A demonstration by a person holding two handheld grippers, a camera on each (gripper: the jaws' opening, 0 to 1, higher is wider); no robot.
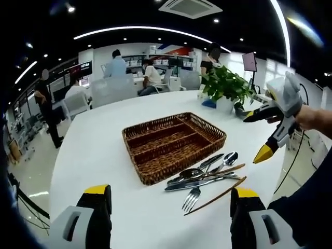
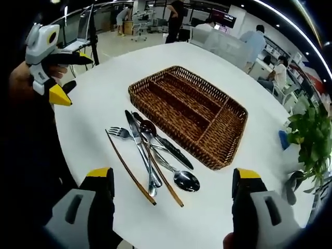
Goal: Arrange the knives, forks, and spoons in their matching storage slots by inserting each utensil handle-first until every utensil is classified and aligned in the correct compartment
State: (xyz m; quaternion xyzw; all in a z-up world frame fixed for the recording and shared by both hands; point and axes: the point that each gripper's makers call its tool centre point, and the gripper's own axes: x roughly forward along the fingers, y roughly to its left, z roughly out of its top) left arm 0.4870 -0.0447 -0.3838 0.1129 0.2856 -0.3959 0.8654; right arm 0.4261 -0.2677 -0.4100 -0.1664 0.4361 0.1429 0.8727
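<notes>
Both grippers' fingers (image 1: 94, 193) spread wide, empty. Utensil pile (image 2: 150, 153) tangled on desk (image 2: 93, 98), near side of wicker tray (image 2: 228, 111). Risk: overlapped pieces drag neighbours when lifted.

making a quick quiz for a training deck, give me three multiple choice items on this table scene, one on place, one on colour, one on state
1. Where does the pile of metal cutlery and brown chopsticks lie?
A. inside the basket
B. on the white table beside the basket
C. on a chair

2. What colour are the tips of the gripper jaws?
A. yellow
B. red
C. green

3. What state is the brown woven wicker basket in?
A. full of spoons
B. overturned
C. upright with empty compartments

Answers:
1 B, the pile rests on the white table just outside the basket's rim.
2 A, the left gripper and right gripper both end in yellow tips.
3 C, its divided slots hold nothing.
</notes>
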